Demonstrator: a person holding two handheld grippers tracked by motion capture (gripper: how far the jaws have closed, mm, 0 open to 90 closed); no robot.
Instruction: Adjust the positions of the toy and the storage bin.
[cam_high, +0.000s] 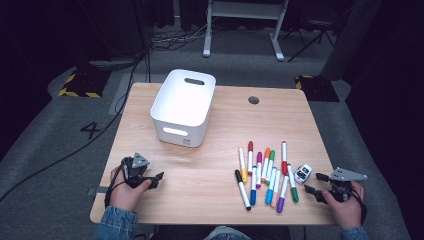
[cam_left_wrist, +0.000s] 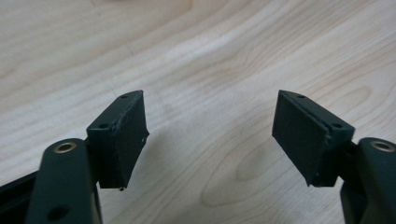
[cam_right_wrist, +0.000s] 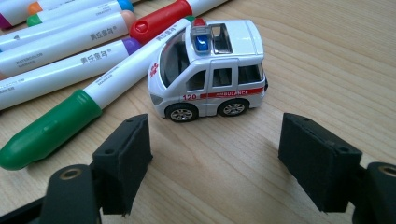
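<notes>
1. The right gripper (cam_right_wrist: 215, 158) has its jaws wide apart with nothing between them. The toy ambulance (cam_right_wrist: 210, 70) stands on its wheels just ahead, at 12 o'clock from the jaws, its side turned to the camera.
2. In the high view the toy ambulance (cam_high: 302, 173) is near the right edge of the table (cam_high: 210, 165), just beside the right gripper (cam_high: 320, 186) at about 10 o'clock from it.
3. The green-capped marker (cam_right_wrist: 51, 128) lies at 9 o'clock of the car, and its white barrel seems to touch the car's front. I judge the left jaw must pass between them with care, or the marker will roll.
4. To grasp well, I would turn the gripper so the 2 pads meet the car's flat sides, go low near the wheels, and close slowly.
5. The left gripper (cam_left_wrist: 210, 135) is also spread open and empty, over bare wood at 8 o'clock of the white bin (cam_high: 183, 106), well apart from the markers (cam_high: 265, 175).
</notes>
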